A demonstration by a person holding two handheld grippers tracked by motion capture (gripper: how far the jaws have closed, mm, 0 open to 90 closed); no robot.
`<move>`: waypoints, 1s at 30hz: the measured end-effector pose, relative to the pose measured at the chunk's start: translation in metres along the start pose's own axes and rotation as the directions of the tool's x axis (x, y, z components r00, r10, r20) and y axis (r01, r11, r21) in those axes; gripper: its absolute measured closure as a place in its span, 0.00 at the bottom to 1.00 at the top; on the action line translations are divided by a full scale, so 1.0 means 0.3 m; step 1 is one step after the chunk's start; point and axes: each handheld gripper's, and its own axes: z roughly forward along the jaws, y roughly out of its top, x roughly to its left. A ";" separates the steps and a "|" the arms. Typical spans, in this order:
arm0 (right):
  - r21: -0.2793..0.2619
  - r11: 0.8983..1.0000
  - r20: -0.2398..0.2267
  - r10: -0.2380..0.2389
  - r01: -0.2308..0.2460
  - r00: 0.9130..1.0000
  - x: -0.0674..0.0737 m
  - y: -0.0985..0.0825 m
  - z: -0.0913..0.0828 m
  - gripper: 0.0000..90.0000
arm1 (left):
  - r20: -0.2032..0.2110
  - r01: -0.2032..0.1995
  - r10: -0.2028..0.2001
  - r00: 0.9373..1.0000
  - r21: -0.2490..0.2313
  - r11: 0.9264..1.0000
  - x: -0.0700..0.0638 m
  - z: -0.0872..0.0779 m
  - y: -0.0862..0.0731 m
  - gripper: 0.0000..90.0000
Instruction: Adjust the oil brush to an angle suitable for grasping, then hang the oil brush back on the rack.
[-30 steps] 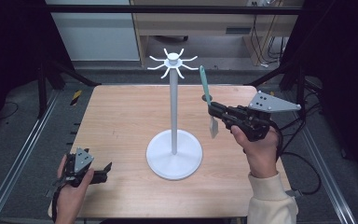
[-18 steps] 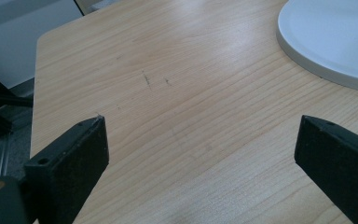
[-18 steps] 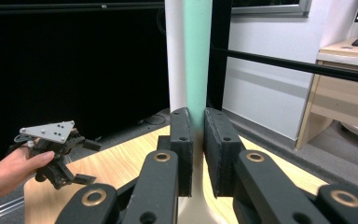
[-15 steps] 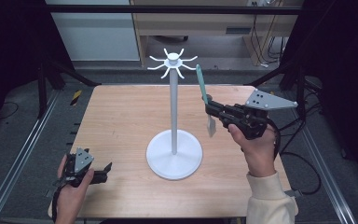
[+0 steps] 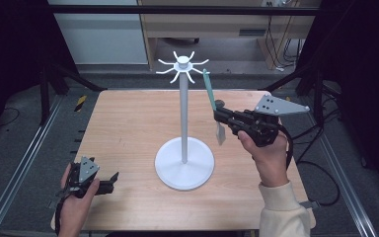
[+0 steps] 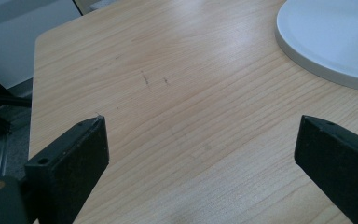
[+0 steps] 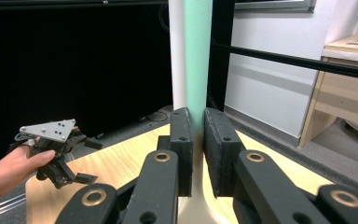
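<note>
A: Starting at the left, the left gripper [image 5: 109,180] sits low over the pale wooden table [image 5: 128,128], near the front left corner, jaws spread wide with nothing but bare wood grain between them.

B: Any writing anywhere?

A: None I can read. There's a yellow-and-black striped patch [image 5: 80,102] on the floor past the left edge, no lettering on it.

B: Centre?

A: The white metal stand with a round base and a ring of hooks on top [image 5: 184,118]. There's open tabletop on both sides of the base, with more room to the left.

B: And the right?

A: The right gripper [image 5: 219,112] is raised beside the pole, jaws pressed onto a mint-green-handled flat utensil [image 5: 208,91]. Its handle slants up, the tip just beside the hooks. The pale end below the jaws looks like a small blade, though it's too blurred to be sure.
</note>
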 end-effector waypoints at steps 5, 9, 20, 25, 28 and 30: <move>0.003 1.000 -0.002 0.002 -0.002 1.000 -0.002 -0.002 0.005 0.91 | -0.002 0.003 -0.003 1.000 -0.002 1.000 -0.001 0.001 0.000 0.03; 0.006 1.000 -0.003 -0.001 0.001 1.000 0.000 -0.001 0.011 0.91 | 0.000 0.003 -0.003 1.000 0.000 1.000 0.000 0.000 0.000 0.03; 0.010 1.000 -0.011 -0.002 0.002 1.000 0.004 0.000 0.031 0.92 | 0.000 0.001 -0.001 1.000 0.001 1.000 0.000 0.000 0.000 0.03; 0.010 1.000 -0.013 0.001 -0.001 1.000 0.003 0.002 0.039 0.91 | 0.000 0.002 -0.002 1.000 0.000 1.000 0.000 0.000 -0.001 0.03; 0.010 1.000 -0.015 0.000 0.000 1.000 0.004 0.003 0.045 0.91 | -0.001 0.001 -0.001 1.000 0.001 1.000 -0.001 0.000 -0.001 0.03; 0.009 1.000 -0.016 0.002 -0.002 1.000 0.004 0.003 0.048 0.91 | 0.000 0.001 -0.001 1.000 0.001 1.000 -0.001 0.000 -0.001 0.03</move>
